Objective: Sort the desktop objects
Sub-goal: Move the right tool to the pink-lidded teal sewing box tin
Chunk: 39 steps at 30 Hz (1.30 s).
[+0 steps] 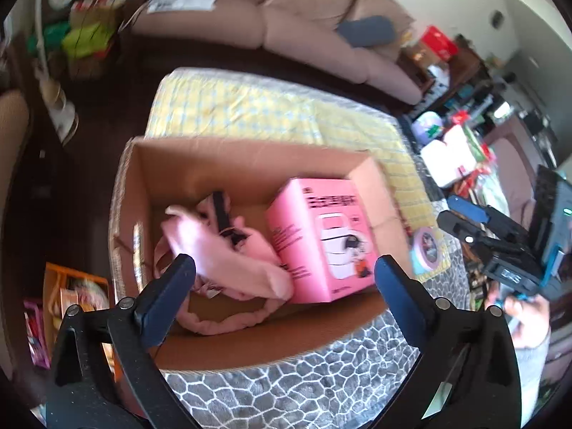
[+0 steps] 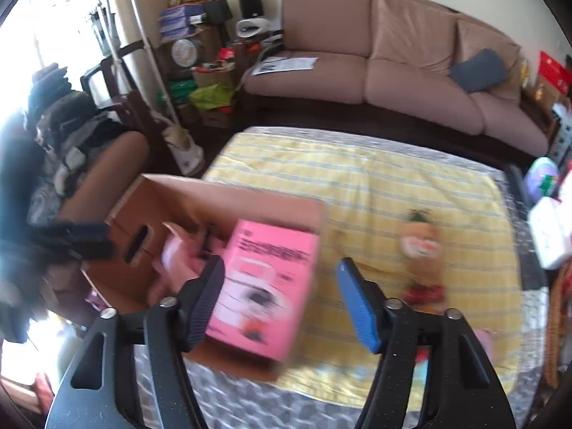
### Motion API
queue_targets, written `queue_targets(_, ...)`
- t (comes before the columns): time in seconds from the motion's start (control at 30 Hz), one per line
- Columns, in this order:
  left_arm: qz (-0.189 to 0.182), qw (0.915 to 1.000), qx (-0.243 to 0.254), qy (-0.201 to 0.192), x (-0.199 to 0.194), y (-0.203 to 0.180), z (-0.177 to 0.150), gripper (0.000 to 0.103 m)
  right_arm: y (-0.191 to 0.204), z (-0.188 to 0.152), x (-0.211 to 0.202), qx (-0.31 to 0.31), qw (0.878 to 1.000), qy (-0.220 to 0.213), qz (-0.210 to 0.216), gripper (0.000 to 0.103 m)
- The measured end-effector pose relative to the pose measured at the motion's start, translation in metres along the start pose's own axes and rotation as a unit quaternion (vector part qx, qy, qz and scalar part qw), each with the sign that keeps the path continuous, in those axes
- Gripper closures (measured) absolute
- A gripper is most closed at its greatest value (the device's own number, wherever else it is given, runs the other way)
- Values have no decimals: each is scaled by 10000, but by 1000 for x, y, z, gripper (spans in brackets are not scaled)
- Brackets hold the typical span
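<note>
A brown cardboard box [image 1: 228, 164] stands on the table and holds a pink carton [image 1: 318, 239] with a cartoon dog print, a pink cloth item [image 1: 221, 250] and a black object [image 1: 223, 214]. My left gripper [image 1: 286, 282] is open and empty above the box's near edge. My right gripper [image 2: 282, 300] is open and empty, hovering over the pink carton [image 2: 264, 279] at the box's right end [image 2: 221, 200]. A plush toy [image 2: 422, 250] lies on the yellow checked cloth [image 2: 375, 178]. A tape roll [image 1: 427, 250] sits to the right of the box.
A grey stone-pattern cover [image 1: 304, 389] lies over the table's near part. A pink-brown sofa [image 2: 393, 71] stands behind the table. Clutter, boxes and bags fill the left corner [image 2: 207, 71] and the right side [image 1: 454, 153]. An orange shelf [image 1: 71, 293] stands low left.
</note>
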State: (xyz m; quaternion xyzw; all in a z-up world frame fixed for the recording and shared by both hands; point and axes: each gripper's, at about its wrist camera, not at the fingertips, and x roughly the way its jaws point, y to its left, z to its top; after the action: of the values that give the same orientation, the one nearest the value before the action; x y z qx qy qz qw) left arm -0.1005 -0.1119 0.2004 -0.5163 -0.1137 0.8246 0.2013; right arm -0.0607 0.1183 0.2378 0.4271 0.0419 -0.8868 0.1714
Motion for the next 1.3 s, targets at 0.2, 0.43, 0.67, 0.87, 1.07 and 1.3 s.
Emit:
queue_targets(0.2, -272, 9967, 761, 61, 12, -76, -12, 2, -82, -43, -31, 761, 9963, 34, -409, 28)
queue_targets(0.43, -567, 9847, 1639, 174, 59, -174, -43, 2, -164, -98, -66, 1678, 9832, -106, -703, 28)
queue_targets(0.67, -1112, 9742, 1914, 437, 133, -235, -71, 2, -222, -146, -62, 2480, 9657, -302, -712, 25)
queue_targets(0.87, -939, 9597, 2644, 140, 177, -275, -86, 0, -257, -179, -29, 3090, 9479, -417, -652, 22)
queue_targets(1.07, -747, 9428, 3244, 179, 222, -299, -100, 0, -282, -211, -5, 3536, 9318, -701, -425, 13)
queue_targets(1.3, -677, 9330, 3528, 231, 269, -312, -113, 0, -301, -231, 15, 3713, 9246, -825, -210, 13)
